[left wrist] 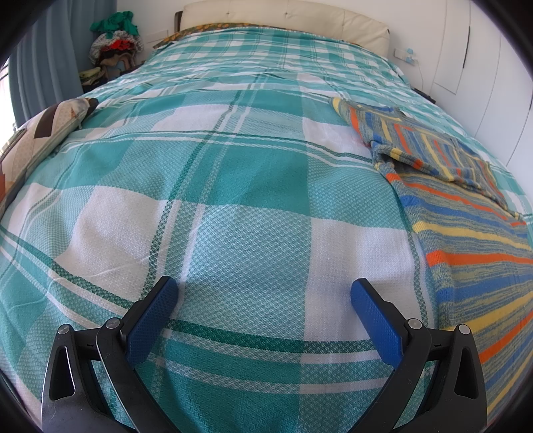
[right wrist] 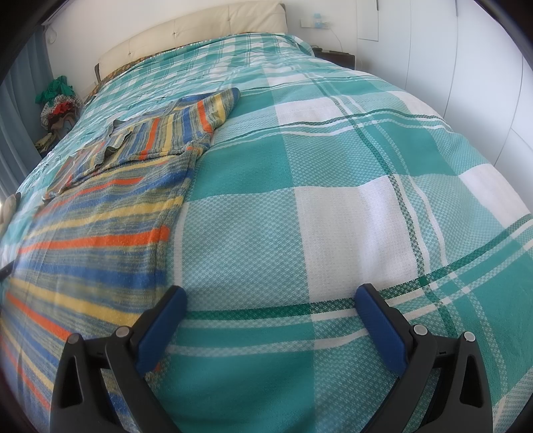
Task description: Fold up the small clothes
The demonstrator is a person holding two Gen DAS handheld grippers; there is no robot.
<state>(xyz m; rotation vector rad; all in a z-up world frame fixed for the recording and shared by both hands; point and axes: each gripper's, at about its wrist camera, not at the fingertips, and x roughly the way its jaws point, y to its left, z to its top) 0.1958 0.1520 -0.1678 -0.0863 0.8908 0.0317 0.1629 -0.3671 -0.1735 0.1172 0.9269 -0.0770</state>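
A striped knitted sweater (left wrist: 466, 233) in blue, orange and yellow lies flat on the teal-and-white checked bedspread (left wrist: 233, 200), with its sleeves folded across its upper part. In the left wrist view it lies to the right of my left gripper (left wrist: 265, 286), which stands open over bare bedspread with nothing between its blue pads. In the right wrist view the sweater (right wrist: 93, 226) fills the left side. My right gripper (right wrist: 271, 293) is open just right of the sweater's edge, its left finger (right wrist: 160, 326) over the hem area.
A patterned cushion (left wrist: 40, 140) lies at the bed's left edge. A heap of clothes (left wrist: 115, 46) stands in the far left corner by a blue curtain. A cream headboard (left wrist: 283, 16) closes the far end. White wardrobe doors (right wrist: 466, 66) run along the right side.
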